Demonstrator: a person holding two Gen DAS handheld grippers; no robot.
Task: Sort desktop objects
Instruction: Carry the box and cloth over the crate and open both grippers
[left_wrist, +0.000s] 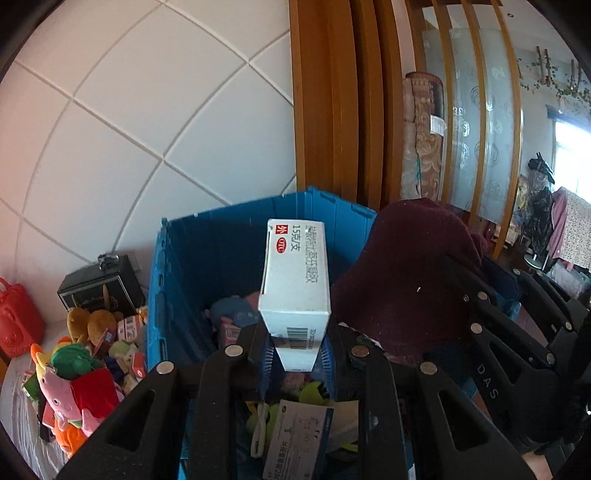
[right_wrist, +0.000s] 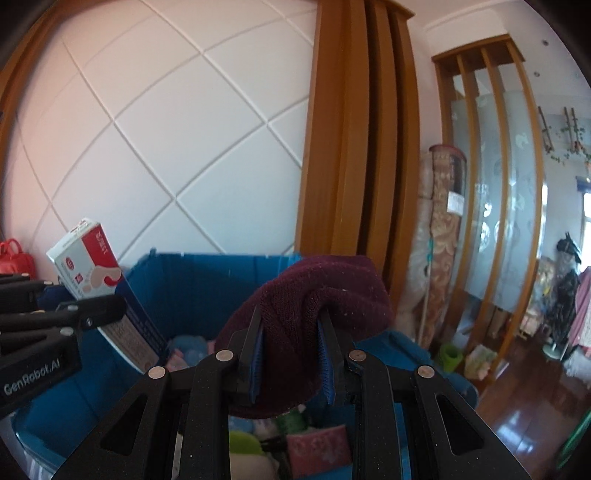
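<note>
- The left gripper (left_wrist: 295, 347) is clamped on a white medicine carton (left_wrist: 295, 280), which stands on end between the blue finger pads above the open blue crate (left_wrist: 192, 258).
- Carton markings legible in the left wrist view: a red square mark, a red oval reading "OTC", the text "15克/支", and a barcode on the lower end flap. The long line of Chinese characters along its side is too blurred to read.
- In the right wrist view the same carton (right_wrist: 92, 266) shows a red panel, and the left gripper body below it carries the lettering "GenRobot.AI".
- The right gripper (right_wrist: 291, 350) is clamped on a maroon knitted hat (right_wrist: 317, 295); the fabric bunches between the blue pads and drapes over them, in front of the crate's far wall.
- In the left wrist view the hat (left_wrist: 406, 273) hangs just beside the carton, and the right gripper body shows the letters "DAS".
- Crate contents visible below the fingers: a white-and-blue printed box (left_wrist: 299, 439), a coiled white cable (left_wrist: 258, 428), yellow-green soft items and blue and pink plush items.
- Left of the crate on the tabletop: a pile of plush toys (left_wrist: 74, 369) with small cartons among them, a black box (left_wrist: 103, 288) and a red bag (left_wrist: 16, 317).
</note>
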